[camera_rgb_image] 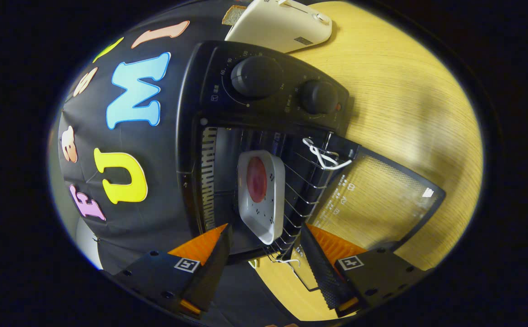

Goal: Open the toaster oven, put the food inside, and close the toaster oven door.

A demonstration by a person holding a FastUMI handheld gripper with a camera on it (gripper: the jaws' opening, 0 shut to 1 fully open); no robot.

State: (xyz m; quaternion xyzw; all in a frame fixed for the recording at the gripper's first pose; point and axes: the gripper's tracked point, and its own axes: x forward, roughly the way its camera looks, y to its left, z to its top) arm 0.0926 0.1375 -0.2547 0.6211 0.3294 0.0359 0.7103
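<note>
Tongs apart, empty; food tray on toaster oven rack; interior behind dim.

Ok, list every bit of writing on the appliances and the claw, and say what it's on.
"60", "90": dial scale beside the larger knob of the toaster oven; the other numbers are blurred.
Open glass door: white print, too small to read.
White toaster: small grey patch, unreadable.
Claw, open: square code tags on its fingers, no words.
</note>
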